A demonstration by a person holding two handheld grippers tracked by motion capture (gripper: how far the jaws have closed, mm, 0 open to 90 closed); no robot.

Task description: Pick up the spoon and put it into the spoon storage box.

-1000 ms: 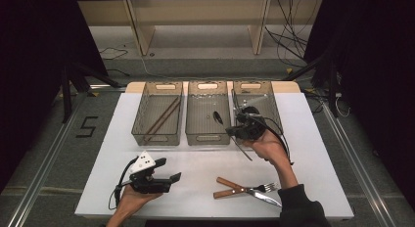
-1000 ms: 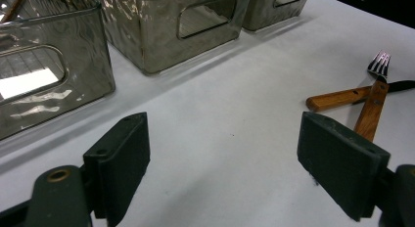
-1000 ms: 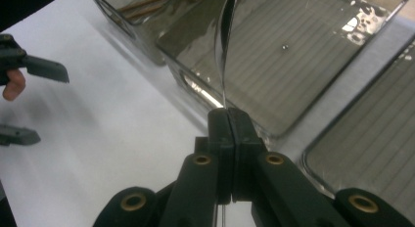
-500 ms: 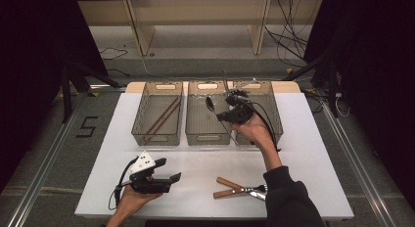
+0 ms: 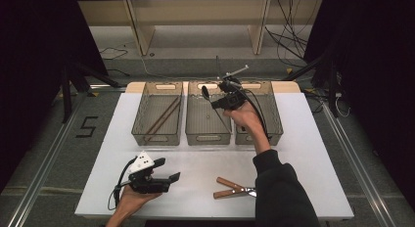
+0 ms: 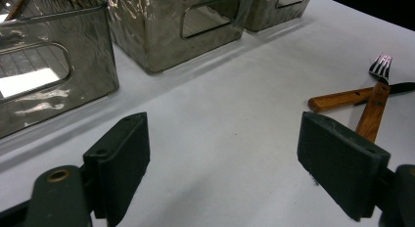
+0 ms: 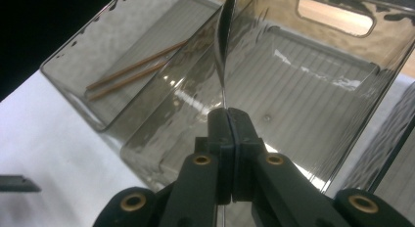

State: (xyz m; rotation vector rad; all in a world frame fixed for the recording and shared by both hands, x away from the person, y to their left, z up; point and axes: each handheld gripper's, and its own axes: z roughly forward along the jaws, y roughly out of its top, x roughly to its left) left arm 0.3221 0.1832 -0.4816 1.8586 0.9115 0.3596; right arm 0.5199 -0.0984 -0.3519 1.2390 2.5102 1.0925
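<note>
1. The right gripper sits in the upper middle of the high view, over the middle bin. Its jaws are pressed together on the thin handle of a spoon, which rises from the jaw tips to the top centre of the right gripper view, bowl up.
2. The left gripper rests low in the lower left of the high view, jaws wide apart with nothing between them, just bare table.
3. The spoon looks like thin polished metal: light, stiff and slippery. I judge that a narrow pinch near the handle's end lets it swivel or slide, so a hold nearer the middle would be steadier. It should not break if dropped, but may bounce or clatter in the hard bin.
4. The three bins stand side by side across the upper middle of the high view, walls touching or nearly so. The left bin holds two chopsticks; the middle bin appears bare. The right bin is partly behind the hand.
5. Edges to mind: the clear walls are tall and glossy, hard to read, and the shared rim between left and middle bins runs right under the spoon in the right gripper view.
6. Open room: the white table in the lower centre is wide and free, except for a fork and a knife crossed at the lower right.
</note>
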